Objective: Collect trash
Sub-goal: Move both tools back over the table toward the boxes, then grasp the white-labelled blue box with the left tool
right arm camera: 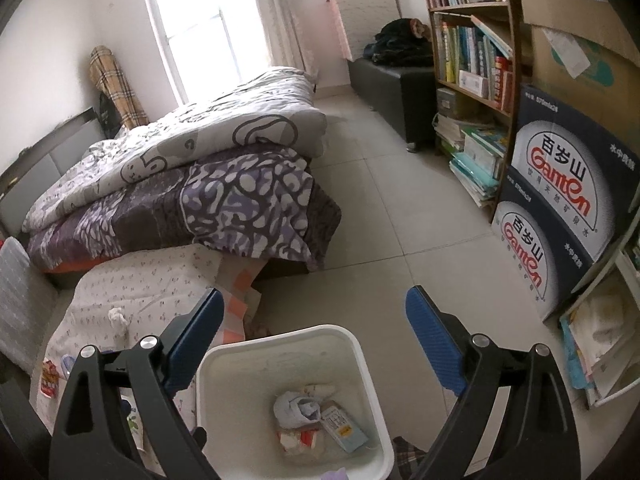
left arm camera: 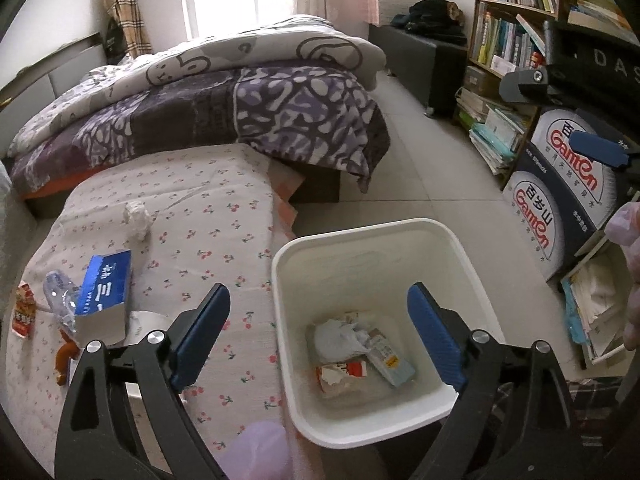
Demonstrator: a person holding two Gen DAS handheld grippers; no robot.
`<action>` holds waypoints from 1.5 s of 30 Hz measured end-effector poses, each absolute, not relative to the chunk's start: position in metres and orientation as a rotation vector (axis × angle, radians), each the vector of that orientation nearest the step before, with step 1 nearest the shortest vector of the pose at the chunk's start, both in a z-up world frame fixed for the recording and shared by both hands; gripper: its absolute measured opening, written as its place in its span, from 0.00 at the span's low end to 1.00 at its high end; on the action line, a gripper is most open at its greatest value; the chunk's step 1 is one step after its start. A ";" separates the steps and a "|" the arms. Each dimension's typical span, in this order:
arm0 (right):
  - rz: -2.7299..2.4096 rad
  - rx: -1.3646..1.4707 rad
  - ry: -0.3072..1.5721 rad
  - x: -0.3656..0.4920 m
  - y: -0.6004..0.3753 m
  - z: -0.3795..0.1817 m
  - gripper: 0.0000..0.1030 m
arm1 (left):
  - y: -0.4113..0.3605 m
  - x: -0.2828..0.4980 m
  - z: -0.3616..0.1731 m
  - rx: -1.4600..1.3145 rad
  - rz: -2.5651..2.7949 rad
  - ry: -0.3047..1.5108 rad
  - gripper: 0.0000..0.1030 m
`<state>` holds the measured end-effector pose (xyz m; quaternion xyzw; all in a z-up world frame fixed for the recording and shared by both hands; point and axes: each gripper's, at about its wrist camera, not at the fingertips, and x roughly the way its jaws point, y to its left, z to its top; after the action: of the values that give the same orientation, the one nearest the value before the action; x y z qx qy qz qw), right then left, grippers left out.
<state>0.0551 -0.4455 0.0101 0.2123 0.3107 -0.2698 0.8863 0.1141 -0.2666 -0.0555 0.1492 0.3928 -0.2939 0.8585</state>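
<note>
Now our left gripper (left arm camera: 318,334) hangs with its jaws spread wide and nothing between them, poised over the white bin (left arm camera: 288,276), where a crumpled tissue (left arm camera: 340,338), a pale blue carton (left arm camera: 390,362) and a red-and-white wrapper (left arm camera: 344,374) already lie. We judge this the gap between drops. Our right gripper (right arm camera: 314,344) is also wide and empty above the bin. At ten o'clock on the cherry-print cloth (left arm camera: 208,216) wait a blue box (left arm camera: 105,292), a clear bottle (left arm camera: 60,300) and a tissue wad (left arm camera: 138,222); next we must swing left and close on one.
</note>
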 end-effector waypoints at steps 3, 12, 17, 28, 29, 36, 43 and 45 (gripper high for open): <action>-0.547 0.429 0.658 0.060 -0.439 0.010 0.87 | -0.260 0.117 -0.056 0.318 -0.597 0.824 0.84; -0.503 0.392 0.685 0.077 -0.415 0.009 0.87 | -0.233 0.129 -0.058 0.322 -0.515 0.826 0.85; -0.479 0.368 0.705 0.086 -0.401 0.007 0.88 | -0.215 0.140 -0.059 0.311 -0.462 0.844 0.85; -0.407 0.337 0.737 0.109 -0.365 0.003 0.90 | -0.164 0.166 -0.067 0.309 -0.331 0.913 0.87; -0.401 0.334 0.740 0.110 -0.362 0.002 0.90 | -0.160 0.167 -0.067 0.310 -0.313 0.919 0.86; -0.334 0.337 0.770 0.126 -0.337 -0.001 0.91 | -0.105 0.187 -0.083 0.289 -0.123 1.104 0.87; -0.288 0.307 0.785 0.135 -0.316 -0.002 0.90 | -0.034 0.223 -0.113 0.008 0.061 1.292 0.86; -0.281 0.292 0.794 0.137 -0.311 -0.004 0.90 | -0.024 0.232 -0.119 -0.109 0.092 1.314 0.86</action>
<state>0.1371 -0.3109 -0.0039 0.1413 0.3839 -0.1359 0.9023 0.2318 -0.0237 -0.1189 -0.0505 0.6103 0.0426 0.7894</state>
